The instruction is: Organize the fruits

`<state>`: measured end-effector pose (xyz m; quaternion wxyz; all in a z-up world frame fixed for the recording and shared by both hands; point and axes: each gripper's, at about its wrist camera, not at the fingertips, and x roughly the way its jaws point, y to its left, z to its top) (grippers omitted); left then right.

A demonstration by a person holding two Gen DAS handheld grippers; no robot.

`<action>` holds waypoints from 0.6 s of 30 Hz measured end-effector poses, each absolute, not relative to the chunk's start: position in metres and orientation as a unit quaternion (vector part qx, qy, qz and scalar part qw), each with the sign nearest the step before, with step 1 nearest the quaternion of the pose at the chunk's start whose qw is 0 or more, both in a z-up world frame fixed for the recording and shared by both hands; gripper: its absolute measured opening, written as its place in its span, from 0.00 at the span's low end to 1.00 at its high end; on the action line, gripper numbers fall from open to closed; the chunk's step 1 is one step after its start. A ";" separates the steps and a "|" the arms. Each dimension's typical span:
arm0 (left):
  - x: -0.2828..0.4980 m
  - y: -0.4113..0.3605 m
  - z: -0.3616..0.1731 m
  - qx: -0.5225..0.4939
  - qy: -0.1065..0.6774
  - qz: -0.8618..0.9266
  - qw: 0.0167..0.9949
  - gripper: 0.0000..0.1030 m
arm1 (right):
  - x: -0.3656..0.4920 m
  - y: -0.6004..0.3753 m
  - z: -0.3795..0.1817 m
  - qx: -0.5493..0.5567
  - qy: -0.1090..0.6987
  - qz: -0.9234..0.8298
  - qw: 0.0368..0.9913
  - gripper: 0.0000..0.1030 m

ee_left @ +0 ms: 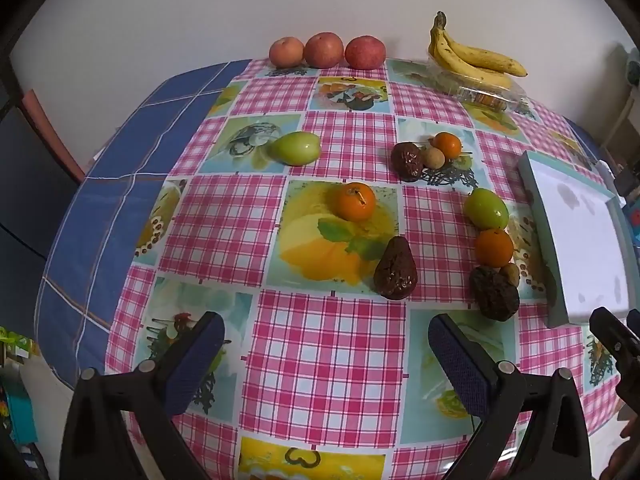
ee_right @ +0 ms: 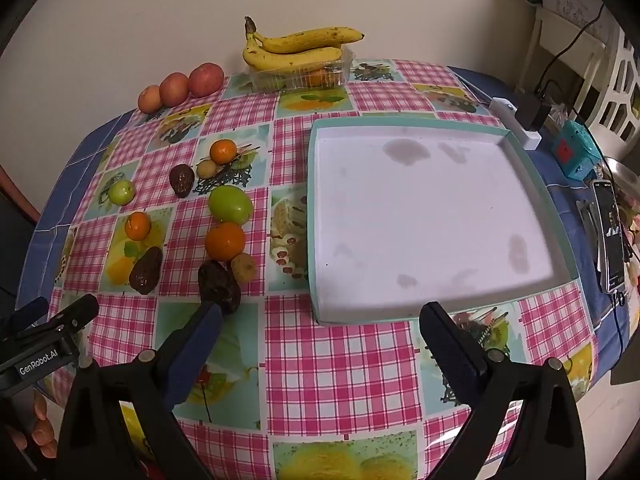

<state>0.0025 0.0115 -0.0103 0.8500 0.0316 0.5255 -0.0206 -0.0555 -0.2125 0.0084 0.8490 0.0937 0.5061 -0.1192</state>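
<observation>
Loose fruit lies on the checked tablecloth: green fruits (ee_left: 295, 148) (ee_left: 486, 208), oranges (ee_left: 355, 201) (ee_left: 494, 247) (ee_left: 448, 144), dark avocados (ee_left: 396, 270) (ee_left: 494, 293) (ee_left: 407, 161), and small tan fruits (ee_left: 434, 158). A shallow white tray (ee_right: 432, 216) with teal rim sits empty at the right. My left gripper (ee_left: 326, 360) is open and empty above the near table. My right gripper (ee_right: 320, 344) is open and empty, in front of the tray's near edge; its left finger is close to an avocado (ee_right: 219, 286).
Three apples (ee_left: 324, 51) line the far edge by the wall. Bananas (ee_left: 472, 58) rest on a clear plastic box (ee_right: 300, 74). At the right edge are a phone (ee_right: 610, 236), a teal box (ee_right: 574, 156), a white power strip (ee_right: 516, 120) and cables.
</observation>
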 end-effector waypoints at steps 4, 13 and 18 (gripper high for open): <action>0.002 0.012 -0.010 0.031 0.525 -0.021 0.850 1.00 | -0.057 -0.212 0.006 0.095 0.506 -0.119 0.849 0.96; 0.002 0.012 -0.014 0.033 0.528 -0.022 0.848 1.00 | -0.058 -0.213 0.006 0.095 0.507 -0.116 0.849 0.96; 0.003 0.011 -0.013 0.034 0.530 -0.021 0.847 1.00 | -0.058 -0.213 0.006 0.095 0.507 -0.116 0.849 0.96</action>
